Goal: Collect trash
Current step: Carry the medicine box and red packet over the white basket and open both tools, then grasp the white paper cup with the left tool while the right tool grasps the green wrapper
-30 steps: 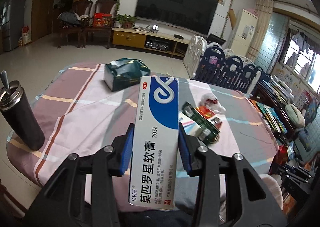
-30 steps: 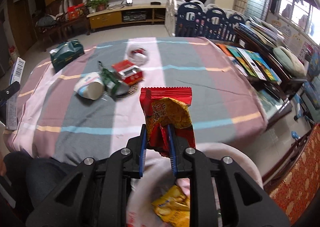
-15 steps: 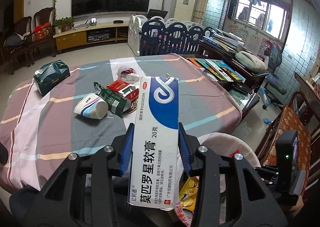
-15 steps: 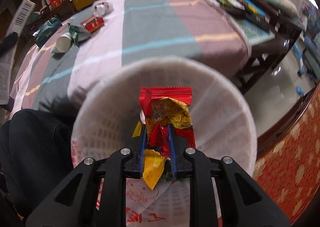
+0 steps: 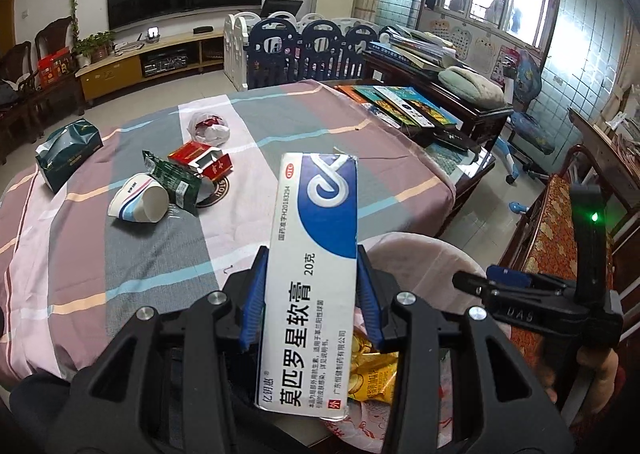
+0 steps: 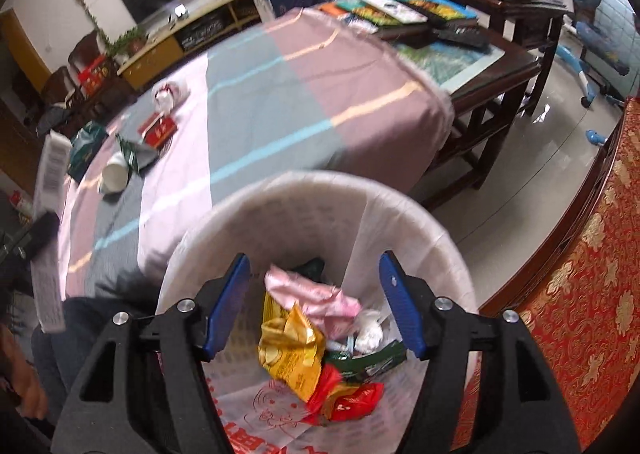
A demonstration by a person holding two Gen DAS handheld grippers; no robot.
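Observation:
My left gripper is shut on a white and blue ointment box and holds it upright near the table's front edge, beside the white trash bin. My right gripper is open and empty, hanging over the bin. The red and yellow snack wrapper lies inside the bin with other wrappers. On the table lie a paper cup, a green packet, a red box and a plastic bag.
A green tissue pack sits at the table's left. A dark side table with books stands to the right, and a red patterned seat is at the bin's right. My right gripper shows in the left wrist view.
My right gripper opened and let the red snack wrapper drop into the bin. My left gripper moved a little nearer the bin with the ointment box.

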